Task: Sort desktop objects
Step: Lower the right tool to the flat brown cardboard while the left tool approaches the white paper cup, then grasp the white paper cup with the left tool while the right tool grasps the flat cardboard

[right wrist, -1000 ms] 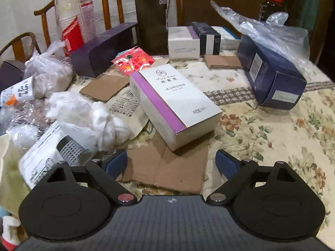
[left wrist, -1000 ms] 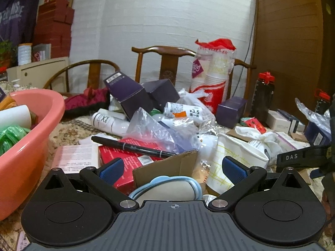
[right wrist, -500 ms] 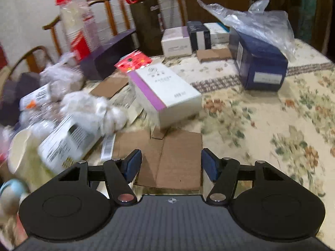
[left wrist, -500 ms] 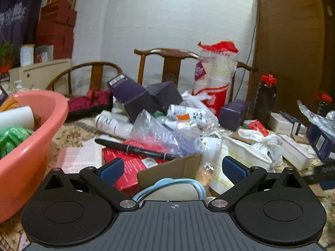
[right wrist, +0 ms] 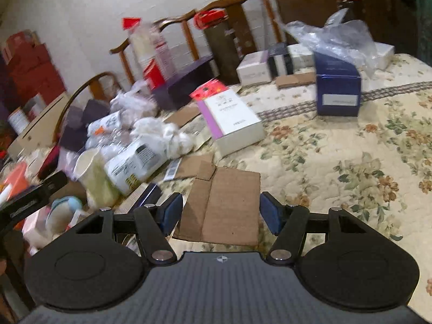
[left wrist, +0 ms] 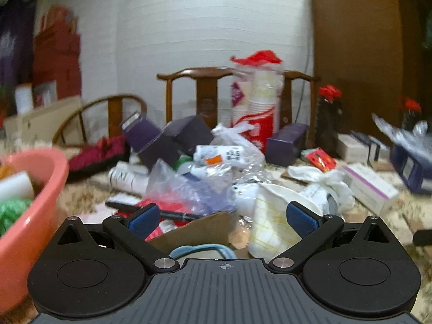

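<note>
Desktop clutter heaped across a floral quilted cloth (right wrist: 337,162), thickest toward the left of the right wrist view. Largest: pink plastic basin (left wrist: 40,216) at far left of the left wrist view, holding something green and a white roll, the rest blurred. Next, navy box (right wrist: 338,91) standing on the cloth under a crumpled clear bag (right wrist: 337,37). White box with purple edge (right wrist: 232,118) lying flat near the middle, well apart from the navy one. Flat brown cardboard sheet (right wrist: 224,205) lying between the tips of the right gripper (right wrist: 221,212), fingers spread, closed on nothing. Tipped paper cup (left wrist: 272,216), mouth toward the back, inside not visible, just ahead of the left gripper (left wrist: 222,218), fingers wide apart, nothing held. Black pen (left wrist: 162,213) lying across red packaging. Behind: wooden chairs (left wrist: 205,91), sleeve of stacked paper cups (left wrist: 256,102), dark bottle with red cap (left wrist: 328,124), white brick wall (left wrist: 202,21), brown wooden cabinet (left wrist: 364,54).
</note>
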### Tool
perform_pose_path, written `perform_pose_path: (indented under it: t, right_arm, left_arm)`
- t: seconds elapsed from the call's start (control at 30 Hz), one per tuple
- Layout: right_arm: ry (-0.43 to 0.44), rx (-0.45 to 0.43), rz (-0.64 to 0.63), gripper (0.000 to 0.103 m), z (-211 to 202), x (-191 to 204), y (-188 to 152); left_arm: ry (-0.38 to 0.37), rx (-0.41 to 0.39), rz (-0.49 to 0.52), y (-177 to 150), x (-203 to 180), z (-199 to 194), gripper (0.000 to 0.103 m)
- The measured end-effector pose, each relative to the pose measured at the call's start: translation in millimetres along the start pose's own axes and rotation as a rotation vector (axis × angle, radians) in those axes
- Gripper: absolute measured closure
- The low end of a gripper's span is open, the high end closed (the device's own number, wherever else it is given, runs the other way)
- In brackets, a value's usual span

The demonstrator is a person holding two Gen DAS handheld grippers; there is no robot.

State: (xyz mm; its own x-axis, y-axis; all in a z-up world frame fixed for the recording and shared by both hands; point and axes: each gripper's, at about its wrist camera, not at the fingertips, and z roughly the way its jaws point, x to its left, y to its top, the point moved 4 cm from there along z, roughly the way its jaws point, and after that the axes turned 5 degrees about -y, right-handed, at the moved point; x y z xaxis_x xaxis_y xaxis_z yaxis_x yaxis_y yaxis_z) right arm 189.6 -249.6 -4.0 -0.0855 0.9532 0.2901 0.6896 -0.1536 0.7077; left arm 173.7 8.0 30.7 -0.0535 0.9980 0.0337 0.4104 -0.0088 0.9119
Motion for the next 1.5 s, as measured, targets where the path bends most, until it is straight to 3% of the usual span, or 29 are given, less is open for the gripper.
perform_pose_path:
  t: [0.2,0.3,0.37,0.47,0.57,0.67,0.73,0.77,0.83,0.87,0.9,0.93,1.33,1.5]
  right_arm:
    - [0.055,-0.023,-0.002,0.035,-14,-2,-2]
    - [0.077,-0.009,-0.012,0.035,-15,1,-6]
    - [0.094,-0.001,-0.017,0.035,-16,4,-8]
    - [0.113,0.013,-0.014,0.035,-15,7,-11]
    - [0.114,0.02,0.001,0.035,-14,5,-12]
    - [0.121,0.022,0.026,0.035,-13,1,-10]
    - [0.119,0.02,0.041,0.035,-13,-3,-8]
    - [0.118,0.022,0.045,0.035,-12,-4,-8]
    - [0.112,0.027,0.05,0.035,-10,-6,-8]
    - [0.108,0.028,0.052,0.035,-9,-6,-8]
    - [0.108,0.03,0.051,0.035,-9,-6,-8]
    - [0.111,0.031,0.05,0.035,-9,-5,-9]
    - [0.079,0.042,0.01,0.035,1,4,-19]
    - [0.071,0.031,0.012,0.035,0,4,-19]
  left_arm:
    - [0.006,0.009,0.123,-5,-21,0,0.0]
    - [-0.065,-0.04,0.162,-10,-29,-20,0.0]
    - [-0.133,-0.031,0.193,-13,-36,-26,0.0]
    - [-0.129,-0.074,0.236,-11,-48,-25,0.005]
    - [-0.112,0.004,0.204,-6,-52,-1,0.015]
    - [-0.122,0.093,0.168,-6,-54,27,0.012]
    - [-0.084,0.09,0.141,-7,-51,37,0.011]
    - [-0.061,0.075,0.125,-7,-49,39,0.015]
    - [-0.049,0.065,0.072,-7,-44,40,0.046]
    - [-0.064,0.075,0.025,-8,-41,39,0.072]
    - [-0.069,0.092,-0.017,-9,-37,40,0.083]
    - [-0.047,0.09,-0.018,-11,-35,39,0.086]
    - [-0.068,0.05,-0.034,-11,-35,11,0.086]
    - [-0.152,0.035,-0.048,-14,-47,-14,0.086]
